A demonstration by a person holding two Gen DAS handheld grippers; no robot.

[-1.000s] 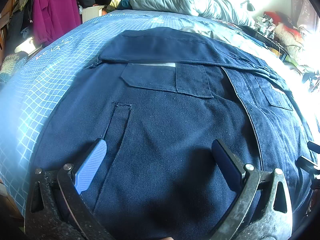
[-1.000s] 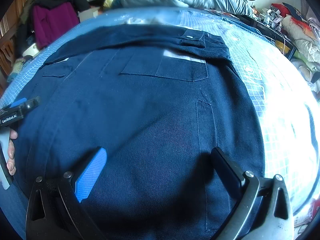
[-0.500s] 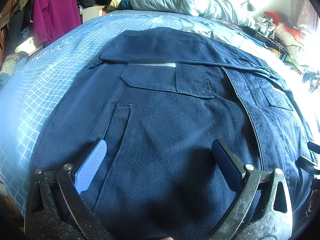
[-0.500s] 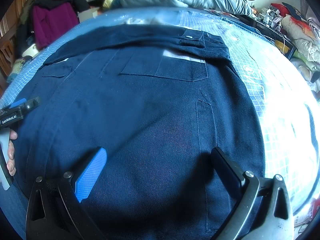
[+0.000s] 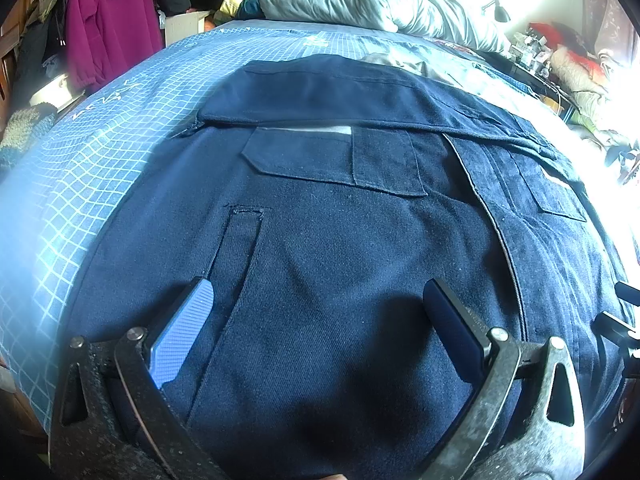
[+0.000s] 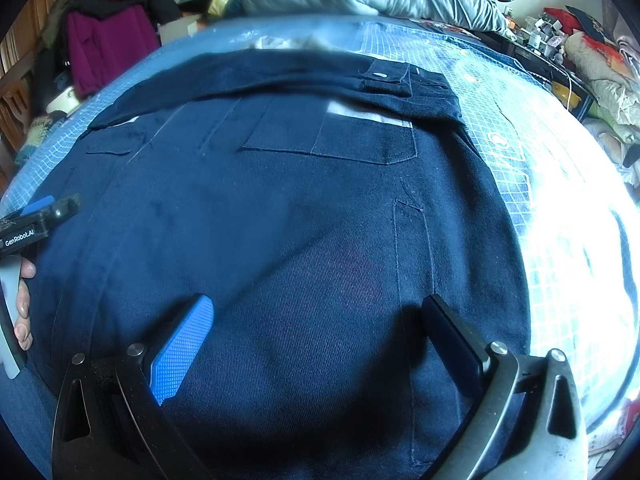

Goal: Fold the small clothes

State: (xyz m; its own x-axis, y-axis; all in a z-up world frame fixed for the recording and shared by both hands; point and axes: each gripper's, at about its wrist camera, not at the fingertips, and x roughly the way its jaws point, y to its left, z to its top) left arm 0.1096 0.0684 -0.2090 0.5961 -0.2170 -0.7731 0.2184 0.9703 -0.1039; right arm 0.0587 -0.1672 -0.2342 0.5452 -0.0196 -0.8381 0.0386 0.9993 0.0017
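a navy garment (image 5: 328, 264) with flap pockets lies spread flat on a blue grid-patterned mat (image 5: 100, 152) covering the bed, its far portion folded back toward the viewer. left gripper (image 5: 316, 320): fingers wide apart, nothing between them, poised over the near part of the cloth; contact with the fabric cannot be told. right gripper (image 6: 316, 336): fingers likewise wide apart and empty, over the near right part of the garment (image 6: 304, 216). a grey duvet (image 5: 360, 4) lies bunched at the head of the bed.
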